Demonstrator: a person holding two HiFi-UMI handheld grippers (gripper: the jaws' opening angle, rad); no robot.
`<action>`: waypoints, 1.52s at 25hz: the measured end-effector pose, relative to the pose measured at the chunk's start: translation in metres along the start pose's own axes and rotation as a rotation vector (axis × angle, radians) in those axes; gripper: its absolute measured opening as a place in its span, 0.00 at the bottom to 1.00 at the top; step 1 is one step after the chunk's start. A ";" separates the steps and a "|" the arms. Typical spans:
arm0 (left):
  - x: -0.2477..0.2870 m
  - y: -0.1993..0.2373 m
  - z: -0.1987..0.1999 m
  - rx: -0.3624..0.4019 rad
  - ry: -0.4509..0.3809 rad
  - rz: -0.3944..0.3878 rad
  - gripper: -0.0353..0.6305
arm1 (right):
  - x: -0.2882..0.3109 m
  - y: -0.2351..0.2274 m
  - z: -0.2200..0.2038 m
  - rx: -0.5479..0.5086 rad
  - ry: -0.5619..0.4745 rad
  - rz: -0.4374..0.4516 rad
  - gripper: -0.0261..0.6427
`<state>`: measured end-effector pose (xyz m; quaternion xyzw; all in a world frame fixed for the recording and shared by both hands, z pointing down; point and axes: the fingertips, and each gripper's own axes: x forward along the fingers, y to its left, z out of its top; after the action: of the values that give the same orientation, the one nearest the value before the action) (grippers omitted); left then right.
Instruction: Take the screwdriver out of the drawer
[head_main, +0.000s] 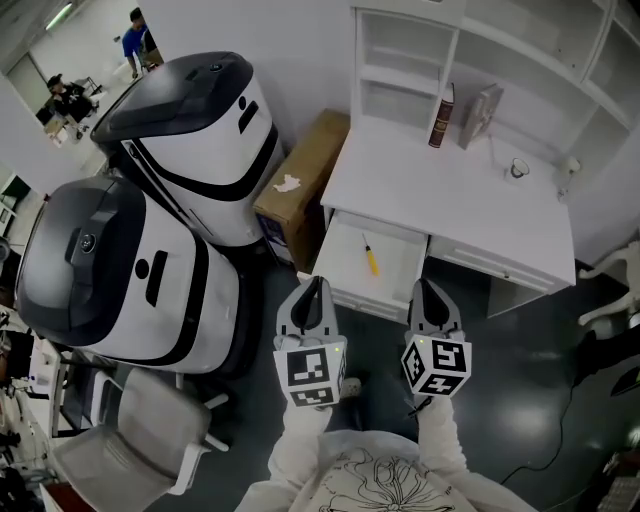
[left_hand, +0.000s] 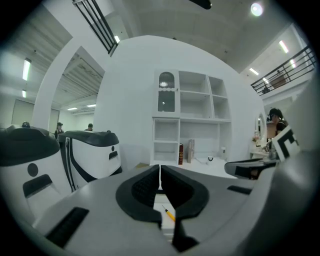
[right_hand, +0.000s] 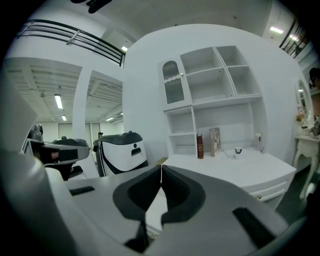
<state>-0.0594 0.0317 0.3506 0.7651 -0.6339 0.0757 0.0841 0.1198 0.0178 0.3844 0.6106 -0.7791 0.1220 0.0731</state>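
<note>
A yellow-handled screwdriver (head_main: 369, 257) lies in the open white drawer (head_main: 345, 288) at the left end of the white desk (head_main: 470, 210). My left gripper (head_main: 317, 283) hangs just in front of the drawer's near edge with its jaws together and empty. In the left gripper view the screwdriver (left_hand: 169, 213) shows below the closed tips (left_hand: 160, 172). My right gripper (head_main: 427, 288) is level with the left one, at the drawer's right corner, also shut and empty; in its own view the tips (right_hand: 161, 170) meet in front of the desk.
Two large white-and-black machines (head_main: 190, 130) stand left of the desk, with a cardboard box (head_main: 305, 180) between them and the desk. A hutch with shelves (head_main: 420, 60) holds two books (head_main: 442, 117). A grey chair (head_main: 120, 450) sits at bottom left. People stand far off at top left.
</note>
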 end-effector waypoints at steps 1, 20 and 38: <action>0.004 0.002 -0.003 -0.004 0.008 0.000 0.07 | 0.005 0.000 -0.002 -0.001 0.008 0.001 0.04; 0.118 0.033 -0.026 -0.054 0.119 0.060 0.07 | 0.140 -0.016 -0.023 -0.019 0.165 0.077 0.05; 0.223 0.061 -0.067 -0.100 0.239 0.143 0.07 | 0.258 -0.032 -0.080 -0.048 0.381 0.224 0.15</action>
<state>-0.0785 -0.1778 0.4669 0.6984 -0.6752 0.1404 0.1914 0.0847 -0.2078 0.5323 0.4842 -0.8168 0.2242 0.2195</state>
